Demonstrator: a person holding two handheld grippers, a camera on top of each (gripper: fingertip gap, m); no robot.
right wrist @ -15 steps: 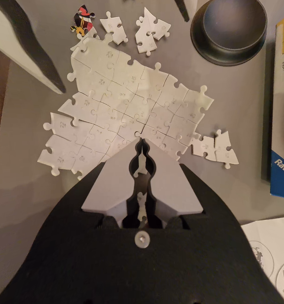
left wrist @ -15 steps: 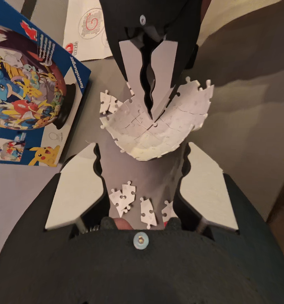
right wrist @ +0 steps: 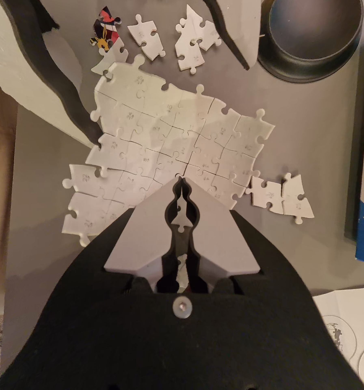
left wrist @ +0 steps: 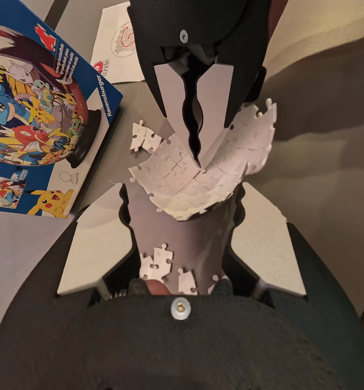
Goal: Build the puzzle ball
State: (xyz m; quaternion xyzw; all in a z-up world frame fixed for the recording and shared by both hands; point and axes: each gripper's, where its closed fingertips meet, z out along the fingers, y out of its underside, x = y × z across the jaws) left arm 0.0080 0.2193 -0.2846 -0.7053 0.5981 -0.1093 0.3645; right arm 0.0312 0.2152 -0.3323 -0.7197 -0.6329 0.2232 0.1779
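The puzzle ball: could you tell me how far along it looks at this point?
Done: a curved shell of joined white pieces is assembled, a bowl-shaped part of the ball. In hand: the right gripper, shut, tips on the shell's inside; the left gripper is open beside it. Left: loose pieces, a joined pair and a face-up printed piece lie unattached; the black stand sits empty.

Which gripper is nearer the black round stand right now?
Left. One of the left gripper's fingers is right beside the black stand; the right gripper rests shut on the curved puzzle section, farther away.
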